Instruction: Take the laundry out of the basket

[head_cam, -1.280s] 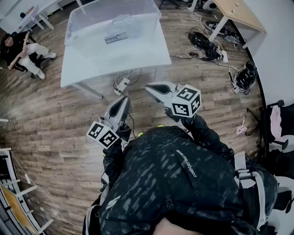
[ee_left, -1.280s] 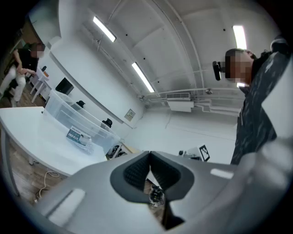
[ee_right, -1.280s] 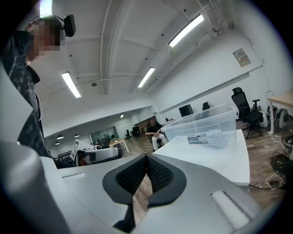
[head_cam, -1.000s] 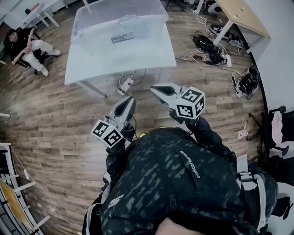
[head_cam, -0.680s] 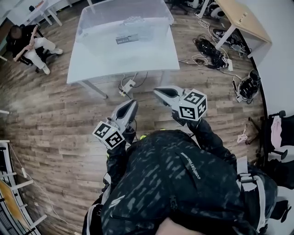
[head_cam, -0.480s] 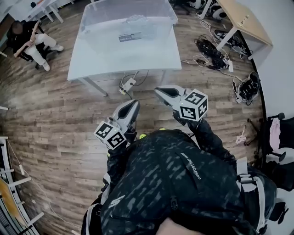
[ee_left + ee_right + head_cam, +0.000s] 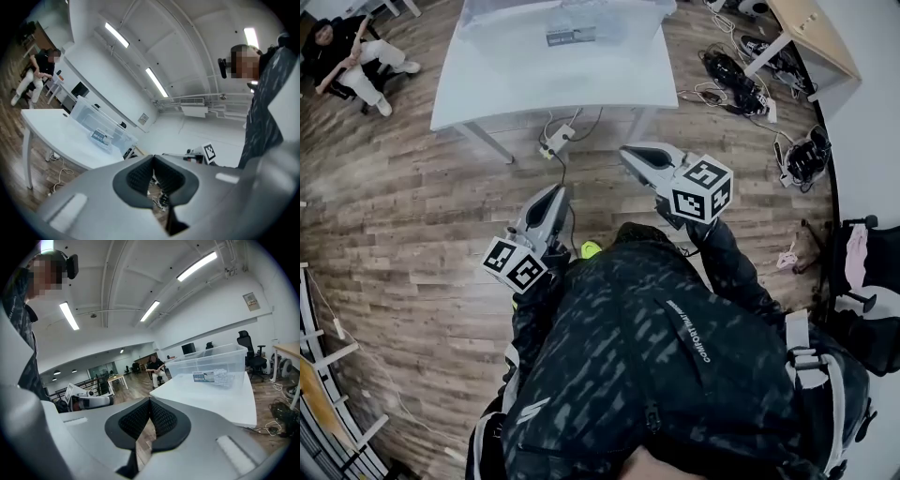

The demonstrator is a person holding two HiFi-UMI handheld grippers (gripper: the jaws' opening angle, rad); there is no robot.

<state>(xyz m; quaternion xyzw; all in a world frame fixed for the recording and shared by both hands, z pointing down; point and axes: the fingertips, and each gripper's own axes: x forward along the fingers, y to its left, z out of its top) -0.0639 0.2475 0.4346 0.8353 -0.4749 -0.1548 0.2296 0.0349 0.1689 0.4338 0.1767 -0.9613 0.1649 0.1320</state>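
Left gripper (image 7: pixel 553 190): jaws closed pad to pad, nothing held. Right gripper (image 7: pixel 630 152): jaws likewise closed, empty. Both are carried over the wood floor (image 7: pixel 412 206), short of the white table (image 7: pixel 553 80). The clear plastic basket (image 7: pixel 623 23) stands on that table, ahead of both grippers and well apart from them. A pale crumpled item (image 7: pixel 224 377) lies inside it beside a label (image 7: pixel 201 377), touching neither gripper.
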